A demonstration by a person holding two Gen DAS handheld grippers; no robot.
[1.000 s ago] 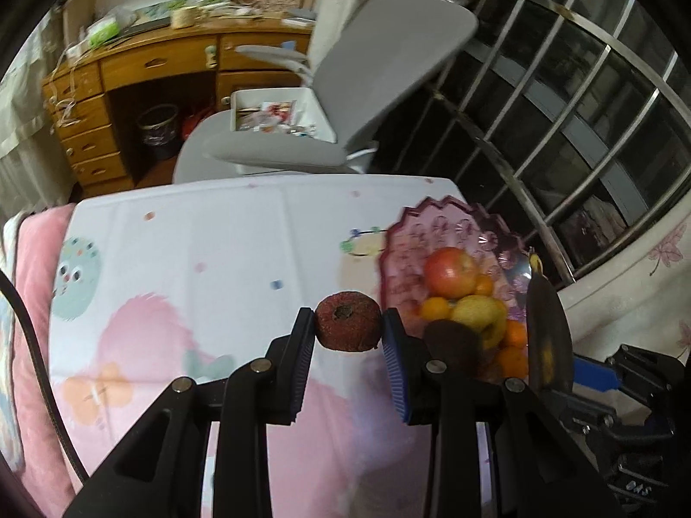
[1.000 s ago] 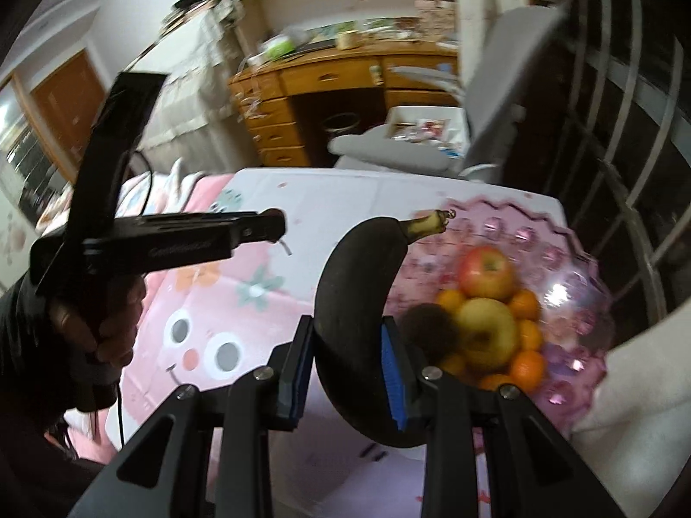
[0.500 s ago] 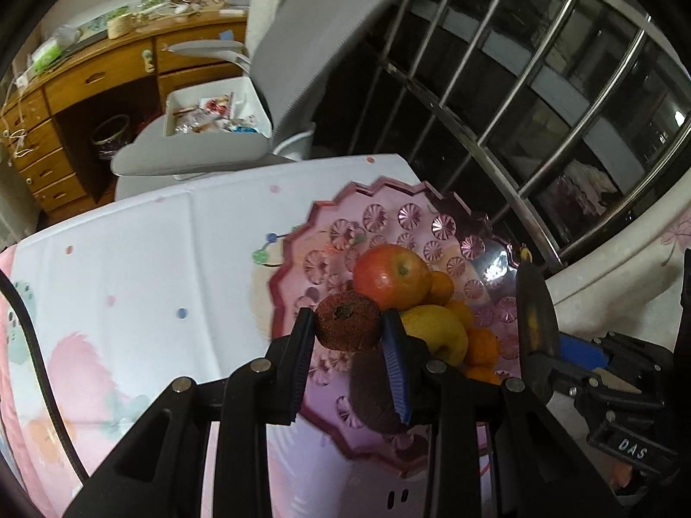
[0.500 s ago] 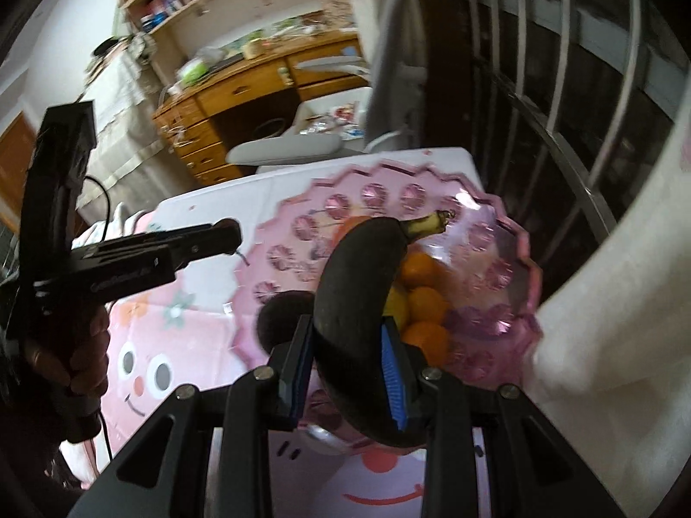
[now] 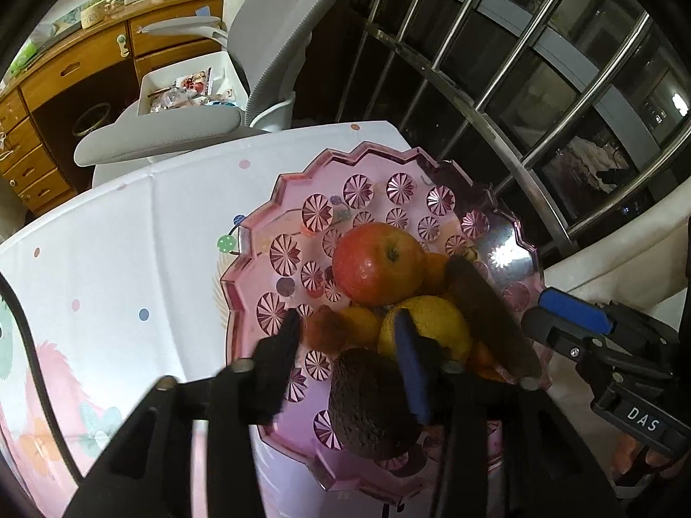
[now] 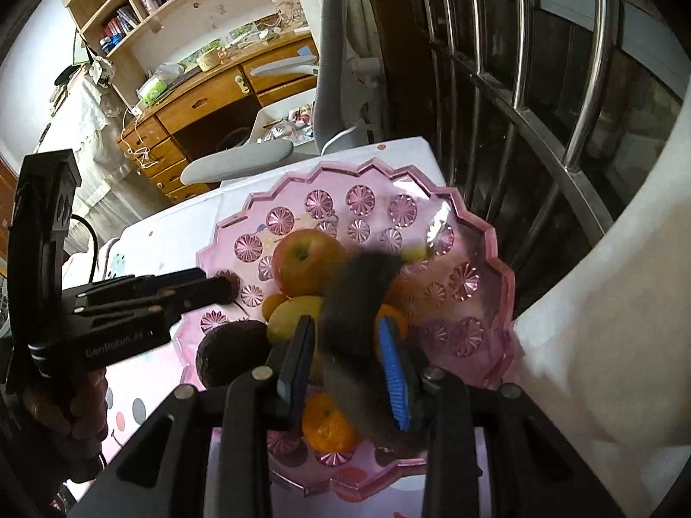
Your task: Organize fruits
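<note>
- Your left hand-held gripper (image 5: 345, 341) is opening over the pink fruit bowl (image 5: 259, 233); the small brown fruit (image 5: 326, 330) drops free.
- Your right hand-held gripper (image 6: 347, 358) is opening too; the blackened banana (image 6: 358, 298) sits loosely between its jaws.
- Apple (image 5: 378, 263), avocado (image 5: 371, 401), oranges already in; nearly done.

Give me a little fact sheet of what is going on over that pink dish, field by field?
Place: pink dish on a patterned tablecloth
Already in the dish: red apple, yellow fruit, several oranges, dark avocado
Left tongs: jaws opening, small brownish-red fruit between them, over the dish
Right tongs: jaws opening, blackened banana between them, over the fruit pile
Stage: both fruits being let go into the dish
Background: grey chair, wooden desk, window bars
</note>
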